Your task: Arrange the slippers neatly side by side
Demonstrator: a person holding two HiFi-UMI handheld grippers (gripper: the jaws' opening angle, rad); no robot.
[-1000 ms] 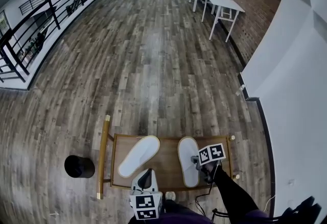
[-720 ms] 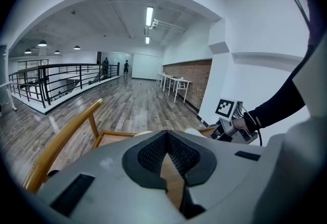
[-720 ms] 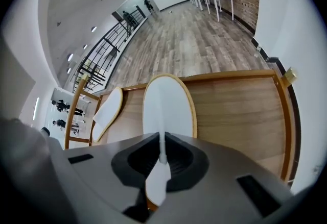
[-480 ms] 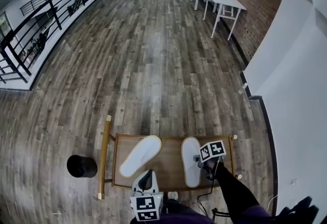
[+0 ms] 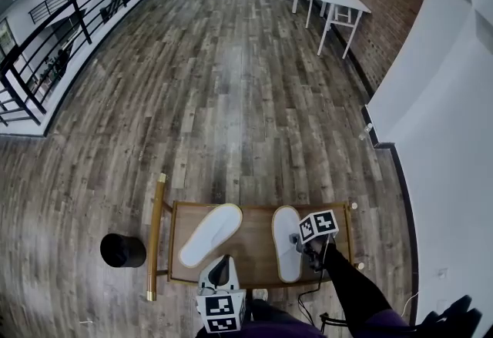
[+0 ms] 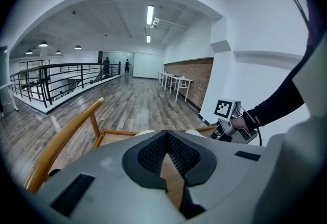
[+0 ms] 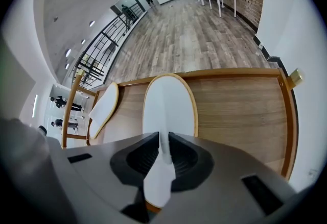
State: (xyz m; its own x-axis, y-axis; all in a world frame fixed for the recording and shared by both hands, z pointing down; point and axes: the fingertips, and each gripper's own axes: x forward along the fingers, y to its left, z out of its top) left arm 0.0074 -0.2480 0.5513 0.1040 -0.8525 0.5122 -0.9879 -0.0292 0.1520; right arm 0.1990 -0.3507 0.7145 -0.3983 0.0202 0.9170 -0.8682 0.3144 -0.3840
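I see a low brown wooden table with a raised rim on the grey-brown plank floor. A black round cylinder stands just beside its left end. Long white tables line the red brick wall, and a black metal railing runs along the far left.

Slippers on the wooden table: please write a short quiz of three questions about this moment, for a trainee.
1. True or false: the right gripper is shut on the near end of the right slipper.
2. How does the left slipper lie on the wooden table?
A. Parallel to the right slipper
B. Slanted, not parallel to the right slipper
C. Stacked on the right slipper
3. Fill in: the jaws of the left gripper are ____, with nothing between them.

Key: 1 true; 2 B; 3 shut.
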